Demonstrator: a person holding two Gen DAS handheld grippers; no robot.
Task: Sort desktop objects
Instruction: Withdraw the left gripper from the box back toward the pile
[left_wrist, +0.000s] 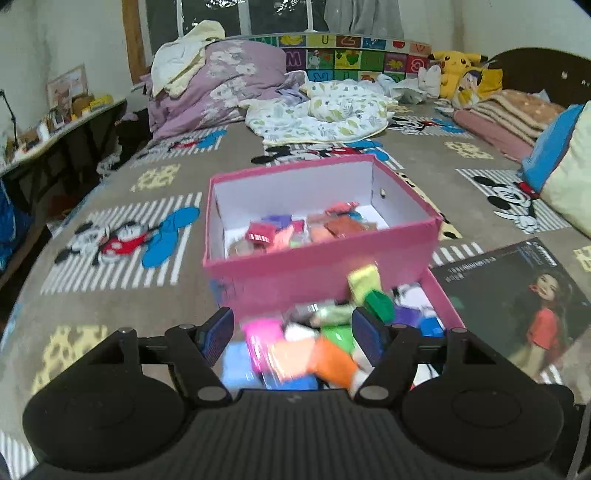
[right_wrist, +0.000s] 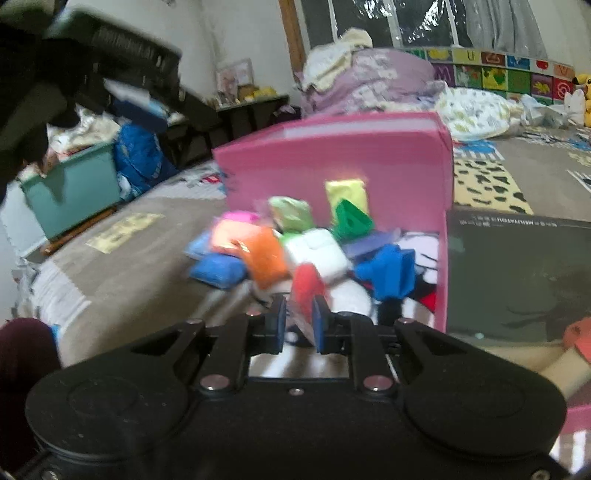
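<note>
A pink box (left_wrist: 317, 269) stands on the bed with several coloured clay packets (left_wrist: 295, 232) inside. A pile of more clay packets (left_wrist: 314, 347) lies in front of it, on the pink lid (left_wrist: 445, 306). My left gripper (left_wrist: 291, 332) is open and empty, low over this pile. In the right wrist view the pink box (right_wrist: 332, 158) stands behind the pile (right_wrist: 295, 243). My right gripper (right_wrist: 299, 321) is shut on a red clay packet (right_wrist: 306, 288) at the pile's near edge.
A dark magazine (left_wrist: 524, 295) with a girl's picture lies right of the lid, also in the right wrist view (right_wrist: 517, 273). Quilts (left_wrist: 314, 110) and a Pikachu toy (left_wrist: 454, 70) lie at the far end. A teal bin (right_wrist: 70, 192) stands left of the bed.
</note>
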